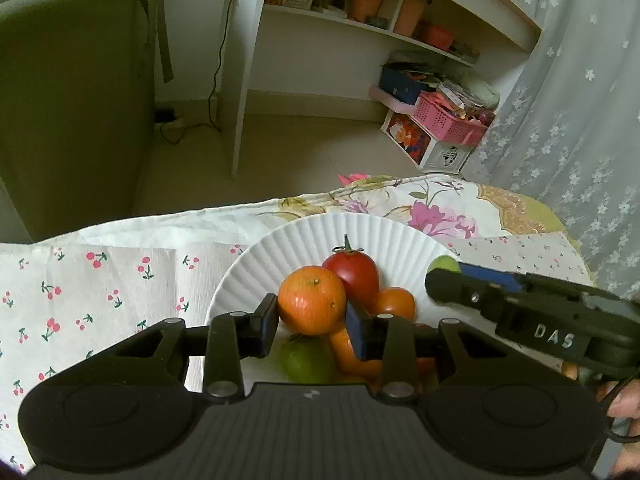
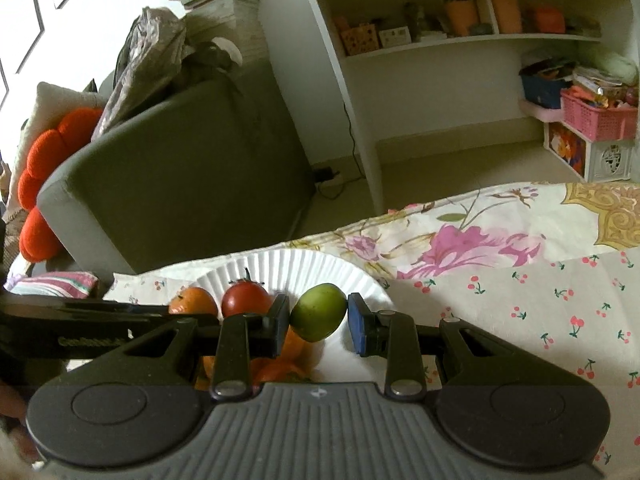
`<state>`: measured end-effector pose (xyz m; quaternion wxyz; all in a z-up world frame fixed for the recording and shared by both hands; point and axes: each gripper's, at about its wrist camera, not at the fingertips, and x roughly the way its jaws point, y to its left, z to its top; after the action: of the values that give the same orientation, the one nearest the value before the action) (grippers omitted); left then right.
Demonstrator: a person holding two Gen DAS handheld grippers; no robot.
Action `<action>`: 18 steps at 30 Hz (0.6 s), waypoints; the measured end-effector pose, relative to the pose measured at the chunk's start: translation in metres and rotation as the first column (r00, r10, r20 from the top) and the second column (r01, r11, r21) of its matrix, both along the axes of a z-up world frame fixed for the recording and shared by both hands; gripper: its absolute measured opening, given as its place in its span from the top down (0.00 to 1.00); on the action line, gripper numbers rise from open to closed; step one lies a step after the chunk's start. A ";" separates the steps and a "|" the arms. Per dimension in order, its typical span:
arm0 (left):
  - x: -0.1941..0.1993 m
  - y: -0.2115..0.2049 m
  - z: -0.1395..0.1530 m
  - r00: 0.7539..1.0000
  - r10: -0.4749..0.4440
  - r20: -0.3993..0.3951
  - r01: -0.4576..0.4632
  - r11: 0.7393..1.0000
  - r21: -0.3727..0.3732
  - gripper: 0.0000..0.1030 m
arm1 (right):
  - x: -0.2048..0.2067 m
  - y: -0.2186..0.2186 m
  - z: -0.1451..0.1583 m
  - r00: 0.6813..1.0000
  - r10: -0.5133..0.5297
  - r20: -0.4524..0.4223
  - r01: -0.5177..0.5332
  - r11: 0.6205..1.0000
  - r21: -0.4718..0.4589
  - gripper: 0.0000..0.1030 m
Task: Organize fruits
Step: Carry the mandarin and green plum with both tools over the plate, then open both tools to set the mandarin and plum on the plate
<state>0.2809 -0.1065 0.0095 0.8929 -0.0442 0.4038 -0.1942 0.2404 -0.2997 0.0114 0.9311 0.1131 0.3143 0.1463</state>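
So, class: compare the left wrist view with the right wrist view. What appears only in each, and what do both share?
Only the left wrist view shows the left gripper shut on a round orange citrus fruit, with a green fruit lying beneath.

Only the right wrist view shows the right gripper shut on a smooth green round fruit, and an orange-red knobbly cushion.

Both show the fluted white paper plate, red stemmed tomato and cherry-print cloth.

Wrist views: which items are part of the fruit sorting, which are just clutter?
Job:
paper plate
orange in left gripper
green fruit in right gripper
tomato
other oranges on the plate

Clutter:
cherry-print cloth
floral cloth
pink basket
shelf
sofa
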 end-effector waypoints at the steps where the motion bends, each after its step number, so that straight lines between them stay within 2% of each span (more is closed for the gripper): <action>1: 0.001 0.001 0.000 1.000 0.000 -0.005 0.000 1.000 -0.006 0.77 | 0.000 0.001 -0.001 1.000 0.002 -0.002 -0.002 1.000 -0.010 0.73; 9: 0.001 0.004 -0.002 1.000 0.003 -0.006 -0.003 1.000 -0.018 0.76 | -0.002 0.009 -0.002 1.000 0.017 0.001 -0.017 0.997 -0.070 0.72; 18: -0.005 0.019 0.007 0.999 0.038 0.006 -0.037 0.996 -0.076 0.71 | -0.004 0.000 0.006 1.000 -0.005 0.006 0.005 1.000 0.002 0.70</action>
<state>0.2758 -0.0872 0.0166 0.8956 -0.0847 0.3918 -0.1928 0.2369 -0.2996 0.0179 0.9323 0.1144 0.3109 0.1449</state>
